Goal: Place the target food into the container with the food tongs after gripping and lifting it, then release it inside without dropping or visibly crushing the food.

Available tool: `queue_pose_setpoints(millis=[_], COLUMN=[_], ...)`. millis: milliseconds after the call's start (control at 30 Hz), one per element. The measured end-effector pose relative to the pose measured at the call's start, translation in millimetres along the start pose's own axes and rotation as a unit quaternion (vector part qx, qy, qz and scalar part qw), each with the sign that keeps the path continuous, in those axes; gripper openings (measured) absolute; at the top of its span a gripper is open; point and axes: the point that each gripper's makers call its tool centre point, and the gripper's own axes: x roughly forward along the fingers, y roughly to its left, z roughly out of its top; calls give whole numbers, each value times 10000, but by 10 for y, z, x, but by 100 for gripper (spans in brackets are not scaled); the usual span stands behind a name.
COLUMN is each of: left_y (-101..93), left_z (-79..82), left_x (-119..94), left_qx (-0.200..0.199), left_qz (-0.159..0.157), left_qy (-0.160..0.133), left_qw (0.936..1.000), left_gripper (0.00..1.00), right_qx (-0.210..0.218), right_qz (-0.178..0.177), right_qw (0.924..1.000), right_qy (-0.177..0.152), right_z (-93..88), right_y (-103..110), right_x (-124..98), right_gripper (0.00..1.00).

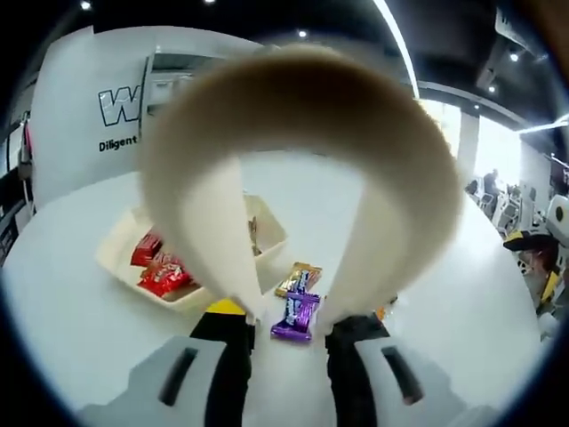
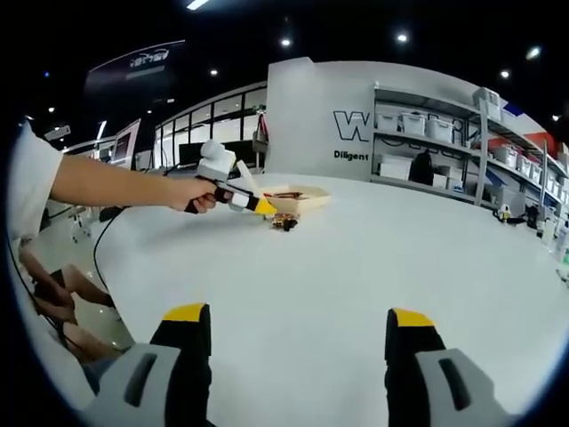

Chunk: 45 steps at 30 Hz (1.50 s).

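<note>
My left gripper is shut on a pair of cream food tongs. Their bend arches close over the camera and their two arms run down to my jaw tips. Between the tong tips, which stand apart, lies a purple-wrapped candy on the white table. A gold-wrapped candy lies just beyond it. The cream container sits to the left and holds red-wrapped candies. In the right gripper view, a hand holds the left gripper beside the container. My right gripper is open over bare table.
The round white table spreads wide around both grippers. Loose candies lie in front of the container. A white wall with shelves of bins stands behind. A person's arm and sleeve reach in from the left.
</note>
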Motion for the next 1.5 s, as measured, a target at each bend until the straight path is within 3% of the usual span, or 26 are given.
queue_pose_setpoints(millis=[200, 267, 300, 433, 600, 800, 933, 1033, 1233, 1333, 1500], left_y=[-109, -178, -159, -129, -124, -123, -111, -104, -162, -114, -21], left_z=[-12, -23, -9, -18, -25, -42, -40, -8, 179, 318, 404], left_x=[2, 2, -6, -19, -32, -65, -91, -120, -190, -219, -210], left_qx=[118, 269, 467, 54, -20, -435, -517, -355, -229, -246, -237], left_qz=[-62, -129, -6, 8, 36, 10, 57, 109, -6, 28, 102], left_qy=[38, 23, -7, -4, -82, -154, -73, -16, -202, -316, -352], left_qw=[9999, 9996, 9989, 10000, 10000, 9989, 9986, 9993, 9995, 9992, 9990], left_gripper=[22, 18, 18, 17, 17, 18, 19, 19, 19, 20, 20], right_qx=[-1, 4, 5, 30, 29, 34, 48, 21, 43, 44, 49], right_qz=[1, 6, 9, 24, 52, 62, 59, 72, 79, 122, 121], right_qw=[10000, 10000, 10000, 10000, 10000, 9999, 9999, 9999, 9999, 9999, 9998], right_qy=[19, 10, 2, -39, -66, -88, -106, -116, -105, -102, -118], right_z=[-25, -21, -18, 3, 19, 25, 33, 44, 26, 27, 43], right_y=[2, 5, 6, 15, 35, 37, 35, 46, 49, 72, 56], right_x=[-2, -2, -2, 6, 6, -2, 4, 13, 37, 54, 62], right_gripper=[78, 78, 78, 78, 78, 78, 78, 78, 78, 78, 78])
